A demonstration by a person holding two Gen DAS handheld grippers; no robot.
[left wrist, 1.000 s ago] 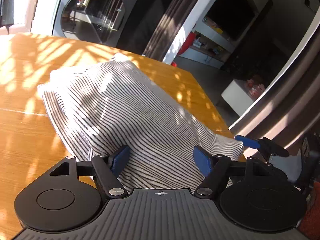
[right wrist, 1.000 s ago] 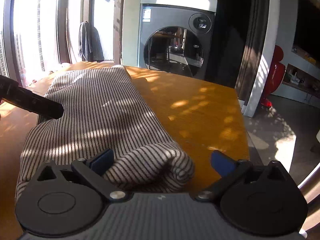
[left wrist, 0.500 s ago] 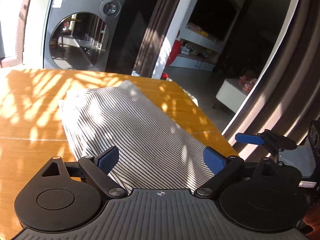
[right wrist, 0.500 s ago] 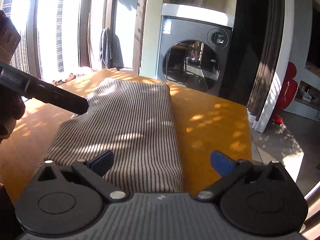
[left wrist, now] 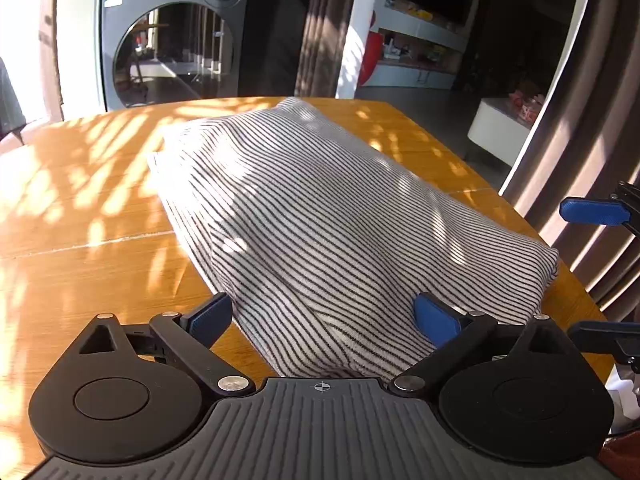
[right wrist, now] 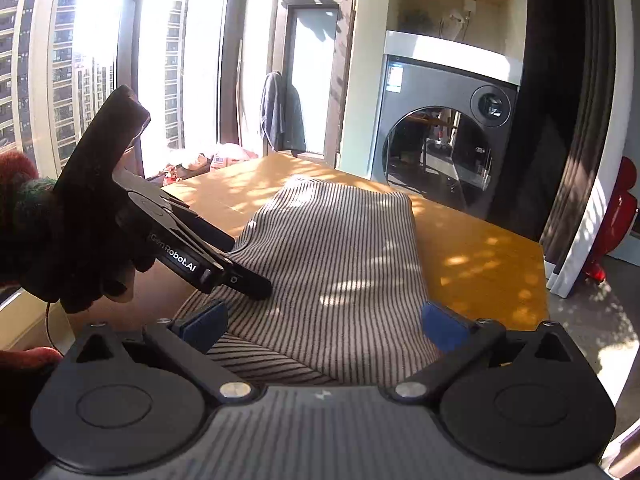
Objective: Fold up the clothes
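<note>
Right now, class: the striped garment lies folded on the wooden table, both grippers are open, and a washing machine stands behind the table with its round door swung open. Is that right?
One detail is wrong: the washing machine has its round door closed, as the right wrist view shows. The rest holds: the striped garment lies folded on the wooden table, and the left gripper and right gripper are both open.

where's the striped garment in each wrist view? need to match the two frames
Left wrist: the striped garment fills the centre of the picture, running from between the open left gripper toward the far table edge.
Right wrist: it lies centre and low, between the open right gripper fingers.
Shared landmark: the washing machine behind the wooden table.
</note>
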